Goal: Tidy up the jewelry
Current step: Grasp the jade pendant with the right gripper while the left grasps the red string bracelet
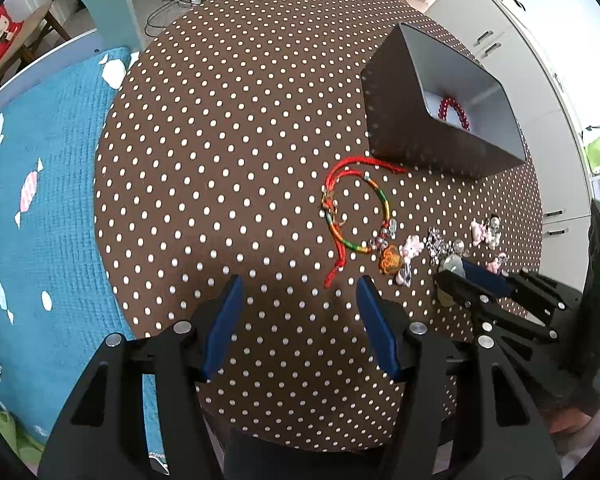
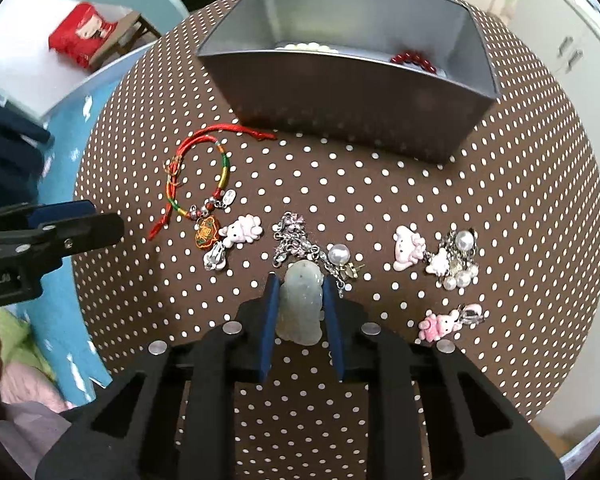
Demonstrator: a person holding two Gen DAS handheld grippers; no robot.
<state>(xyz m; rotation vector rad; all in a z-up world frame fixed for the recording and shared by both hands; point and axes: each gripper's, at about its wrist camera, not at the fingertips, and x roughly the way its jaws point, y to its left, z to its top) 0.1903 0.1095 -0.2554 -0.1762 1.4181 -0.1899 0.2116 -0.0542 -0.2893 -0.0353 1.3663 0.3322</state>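
My right gripper (image 2: 301, 280) points down at the dotted brown table, shut on a pale green jade pendant (image 2: 300, 304) that stands between its blue pads. In the left wrist view that gripper (image 1: 460, 276) and the pendant (image 1: 450, 264) show at the right. My left gripper (image 1: 300, 284) hovers open over bare cloth, just below a red and multicoloured cord bracelet (image 1: 384, 200). A grey box (image 2: 340, 92) at the back holds a red bead bracelet (image 2: 414, 60) and a white bead string (image 2: 308, 46).
Loose pieces lie in a row on the round table (image 2: 380, 184): a silver chain (image 2: 292, 236), a pearl earring (image 2: 338, 254), pink cat charms (image 2: 408, 252) and a pearl cluster (image 2: 462, 264). A blue blanket (image 1: 40, 200) lies left of the table; white cabinets (image 1: 540, 92) stand to the right.
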